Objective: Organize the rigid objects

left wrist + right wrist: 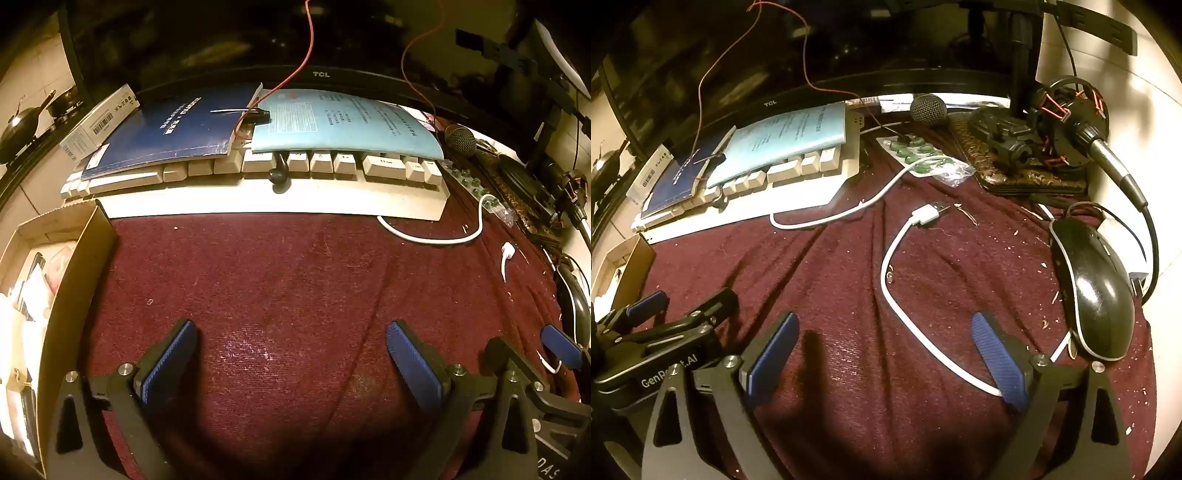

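Note:
My left gripper [291, 332] stands open over bare maroon cloth [280, 266], nothing between its blue pads. My right gripper [884, 325] is open too, low over the cloth [831, 266]; a white USB cable [897, 295] runs across the cloth between its fingers, untouched. A black mouse [1093, 291] lies just right of the right gripper. A cream keyboard [258, 177] at the back carries a dark blue book [181, 125] and a light blue booklet [343, 122]. A cardboard box [55, 280] full of small items stands left of the left gripper.
A TCL monitor [321, 74] rises behind the keyboard. A green pill blister [919, 155], a microphone [929, 109] and a dark stand with another microphone [1034, 147] crowd the back right. A red wire [306, 55] hangs over the books. A white carton [99, 122] lies back left.

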Tool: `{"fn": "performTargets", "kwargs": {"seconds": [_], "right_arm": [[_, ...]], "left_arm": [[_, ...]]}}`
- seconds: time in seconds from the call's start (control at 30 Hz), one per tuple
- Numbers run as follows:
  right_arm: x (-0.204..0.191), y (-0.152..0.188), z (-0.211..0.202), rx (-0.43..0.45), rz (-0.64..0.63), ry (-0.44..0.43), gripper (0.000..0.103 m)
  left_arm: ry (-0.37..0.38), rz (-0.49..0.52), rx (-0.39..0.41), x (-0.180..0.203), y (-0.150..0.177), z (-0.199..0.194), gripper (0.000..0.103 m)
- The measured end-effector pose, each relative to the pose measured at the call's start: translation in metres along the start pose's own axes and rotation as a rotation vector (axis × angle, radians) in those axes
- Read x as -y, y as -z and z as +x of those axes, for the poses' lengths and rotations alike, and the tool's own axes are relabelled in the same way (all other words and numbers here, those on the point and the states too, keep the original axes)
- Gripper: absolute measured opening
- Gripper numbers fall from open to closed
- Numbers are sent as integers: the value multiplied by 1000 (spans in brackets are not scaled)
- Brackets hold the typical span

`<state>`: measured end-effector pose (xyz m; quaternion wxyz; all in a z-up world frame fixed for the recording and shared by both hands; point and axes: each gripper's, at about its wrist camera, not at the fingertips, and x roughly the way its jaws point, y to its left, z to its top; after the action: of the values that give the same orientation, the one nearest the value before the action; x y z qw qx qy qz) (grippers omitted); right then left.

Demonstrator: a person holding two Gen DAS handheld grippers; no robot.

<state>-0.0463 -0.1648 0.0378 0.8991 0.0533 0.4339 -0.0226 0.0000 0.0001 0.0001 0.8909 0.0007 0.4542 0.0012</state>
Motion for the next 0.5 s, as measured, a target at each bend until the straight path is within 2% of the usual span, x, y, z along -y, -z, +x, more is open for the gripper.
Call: {"fn": "performTargets", "kwargs": {"seconds": [0.5], "right_arm": [[6,2,-8,18,28,-35,95]], "left_arm": [[2,-2,1,0,0,0,103]]}}
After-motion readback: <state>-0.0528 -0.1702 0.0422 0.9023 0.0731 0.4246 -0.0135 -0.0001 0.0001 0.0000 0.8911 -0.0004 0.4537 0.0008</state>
